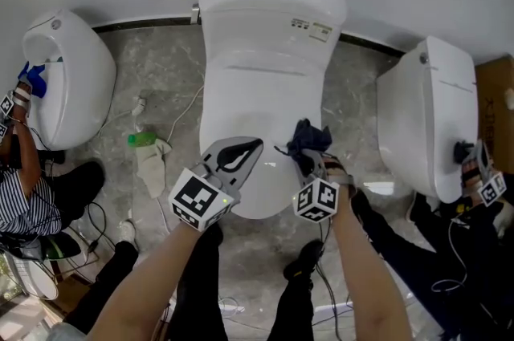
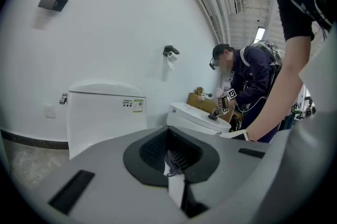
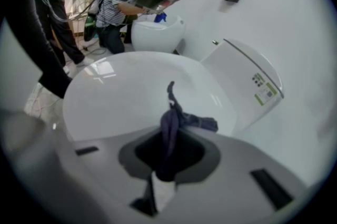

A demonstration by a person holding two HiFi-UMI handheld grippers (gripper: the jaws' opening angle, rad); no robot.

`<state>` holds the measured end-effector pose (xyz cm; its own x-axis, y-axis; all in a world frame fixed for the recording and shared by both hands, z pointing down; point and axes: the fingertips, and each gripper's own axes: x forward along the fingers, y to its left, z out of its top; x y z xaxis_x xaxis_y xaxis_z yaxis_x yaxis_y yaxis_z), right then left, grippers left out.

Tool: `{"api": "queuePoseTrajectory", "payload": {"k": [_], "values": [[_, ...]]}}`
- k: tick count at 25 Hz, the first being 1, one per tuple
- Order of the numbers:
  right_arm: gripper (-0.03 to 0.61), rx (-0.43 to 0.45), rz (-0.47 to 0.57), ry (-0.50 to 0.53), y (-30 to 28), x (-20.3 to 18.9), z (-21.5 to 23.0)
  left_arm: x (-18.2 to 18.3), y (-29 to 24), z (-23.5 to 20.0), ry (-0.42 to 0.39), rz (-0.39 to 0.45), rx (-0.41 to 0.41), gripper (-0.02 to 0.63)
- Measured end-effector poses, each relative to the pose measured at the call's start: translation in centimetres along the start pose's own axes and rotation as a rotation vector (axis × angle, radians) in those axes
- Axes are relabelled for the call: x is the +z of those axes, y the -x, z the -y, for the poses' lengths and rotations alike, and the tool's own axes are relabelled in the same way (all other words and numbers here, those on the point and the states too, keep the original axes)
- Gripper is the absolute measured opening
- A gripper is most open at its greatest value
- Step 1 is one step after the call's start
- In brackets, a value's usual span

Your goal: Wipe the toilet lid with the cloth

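Observation:
The white toilet stands in the middle with its lid [image 1: 257, 107] down. A dark blue cloth [image 1: 310, 137] rests bunched on the lid's right front part, and my right gripper [image 1: 312, 160] is shut on it. In the right gripper view the cloth [image 3: 171, 118] rises out of the closed jaws of that gripper [image 3: 167, 152] and drapes onto the lid [image 3: 126, 86]. My left gripper [image 1: 241, 155] hovers over the lid's left front, jaws together and empty. The left gripper view has this gripper [image 2: 174, 158] aimed at the tank [image 2: 102, 109] and the wall.
A second toilet [image 1: 68, 79] at the left and a third [image 1: 426, 115] at the right each have a person working at them. A green bottle [image 1: 142, 139], a pale rag [image 1: 152, 167] and cables lie on the marble floor left of the bowl. A cardboard box [image 1: 494, 91] sits far right.

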<state>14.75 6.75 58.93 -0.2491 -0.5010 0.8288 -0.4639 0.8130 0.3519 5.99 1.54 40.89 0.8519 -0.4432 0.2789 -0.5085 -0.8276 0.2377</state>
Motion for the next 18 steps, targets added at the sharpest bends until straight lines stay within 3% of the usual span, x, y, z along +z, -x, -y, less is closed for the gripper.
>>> {"api": "queuePoseTrajectory", "payload": {"k": [18], "values": [[0.061, 0.122, 0.019, -0.003, 3.1, 0.6, -9.9, -0.7, 1.2, 1.4, 0.029, 0.011, 0.011, 0.012]]}}
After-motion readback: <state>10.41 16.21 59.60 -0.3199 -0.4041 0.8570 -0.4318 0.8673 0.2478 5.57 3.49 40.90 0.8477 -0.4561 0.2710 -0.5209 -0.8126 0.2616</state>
